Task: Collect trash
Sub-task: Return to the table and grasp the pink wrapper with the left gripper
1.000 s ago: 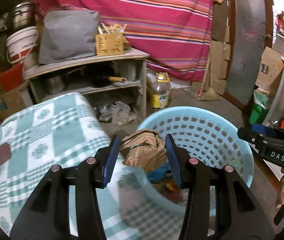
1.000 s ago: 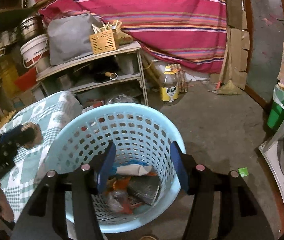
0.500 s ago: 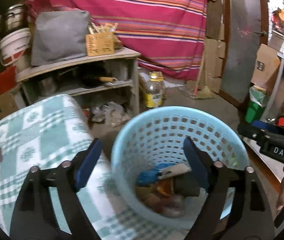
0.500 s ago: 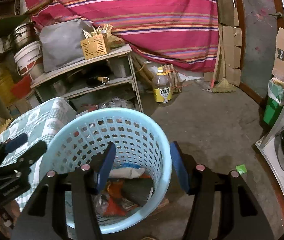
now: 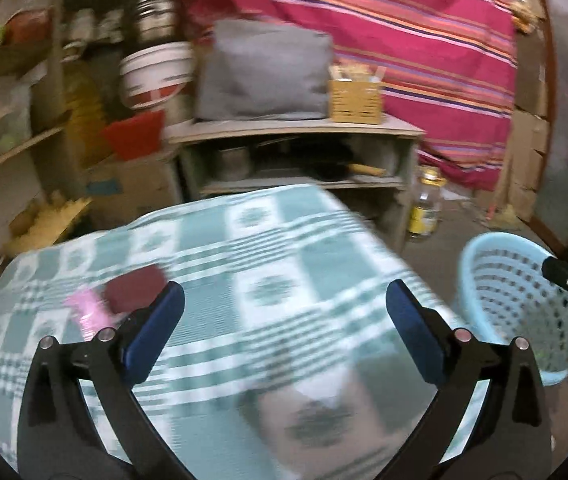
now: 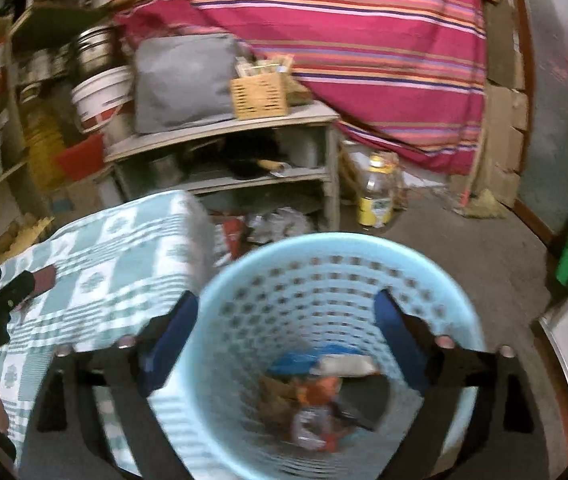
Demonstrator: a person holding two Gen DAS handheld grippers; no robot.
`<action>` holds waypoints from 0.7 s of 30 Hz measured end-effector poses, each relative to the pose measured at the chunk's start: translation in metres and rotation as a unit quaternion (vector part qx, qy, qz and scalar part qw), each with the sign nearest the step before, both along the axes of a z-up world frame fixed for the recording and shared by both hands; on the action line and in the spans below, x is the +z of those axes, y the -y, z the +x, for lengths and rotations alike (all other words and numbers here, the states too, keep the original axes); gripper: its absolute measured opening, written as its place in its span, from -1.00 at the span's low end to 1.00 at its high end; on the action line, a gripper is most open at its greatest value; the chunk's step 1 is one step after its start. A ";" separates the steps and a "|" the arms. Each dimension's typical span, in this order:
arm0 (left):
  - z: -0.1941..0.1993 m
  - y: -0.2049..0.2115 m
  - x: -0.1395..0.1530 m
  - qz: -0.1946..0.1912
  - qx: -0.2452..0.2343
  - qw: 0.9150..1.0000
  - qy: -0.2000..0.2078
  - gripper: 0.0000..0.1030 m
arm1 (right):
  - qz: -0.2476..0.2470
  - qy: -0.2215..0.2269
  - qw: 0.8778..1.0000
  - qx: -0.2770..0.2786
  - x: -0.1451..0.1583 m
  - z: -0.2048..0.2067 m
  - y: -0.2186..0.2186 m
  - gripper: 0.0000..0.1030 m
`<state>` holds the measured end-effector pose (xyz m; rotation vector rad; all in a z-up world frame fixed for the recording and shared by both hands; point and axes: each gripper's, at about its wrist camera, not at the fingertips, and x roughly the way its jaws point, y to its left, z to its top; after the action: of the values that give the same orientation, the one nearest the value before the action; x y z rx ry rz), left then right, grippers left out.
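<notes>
I see the checked table [image 5: 267, 292], then the blue basket [image 6: 336, 264] beside it holding trash [image 6: 316, 396] (blurred). My left gripper [image 5: 284, 320] and right gripper [image 6: 286, 332] both have jaws spread wide, empty.

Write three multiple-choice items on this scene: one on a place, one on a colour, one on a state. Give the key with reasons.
1. Where does the dark red wrapper lie?
A. On the green-and-white checked tablecloth
B. In the basket
C. On the shelf

2. What colour is the perforated plastic basket?
A. Yellow
B. Light blue
C. Grey

3. How do the jaws of the left gripper stand?
A. Shut on a wrapper
B. Shut on nothing
C. Wide open, empty

Key: 1 A, it rests on the cloth beside a pink scrap. 2 B, rim and wall show pale blue. 3 C, only cloth shows between them.
</notes>
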<state>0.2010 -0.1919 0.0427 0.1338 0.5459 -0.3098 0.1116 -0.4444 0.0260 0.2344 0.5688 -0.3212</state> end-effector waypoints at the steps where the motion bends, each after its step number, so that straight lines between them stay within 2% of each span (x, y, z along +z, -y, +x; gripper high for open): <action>1: 0.005 -0.012 -0.001 0.000 0.013 1.000 -0.005 0.89 | 0.000 0.000 1.000 0.008 -0.001 0.007 -0.011 0.74; 9: 0.046 -0.105 -0.023 0.005 0.107 0.993 -0.038 0.89 | 0.037 -0.018 0.996 0.073 -0.019 0.059 -0.083 0.74; 15: 0.081 -0.148 -0.049 -0.008 0.137 0.987 -0.086 0.88 | 0.026 -0.032 0.994 0.106 -0.023 0.087 -0.122 0.74; 21: 0.099 -0.151 -0.070 0.006 0.110 0.986 -0.127 0.39 | 0.006 -0.048 0.992 0.119 -0.028 0.102 -0.136 0.74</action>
<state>0.3000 -0.0412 -0.0272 0.0444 0.8095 -0.1086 0.2139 -0.3079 -0.0016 0.1619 0.6874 -0.0977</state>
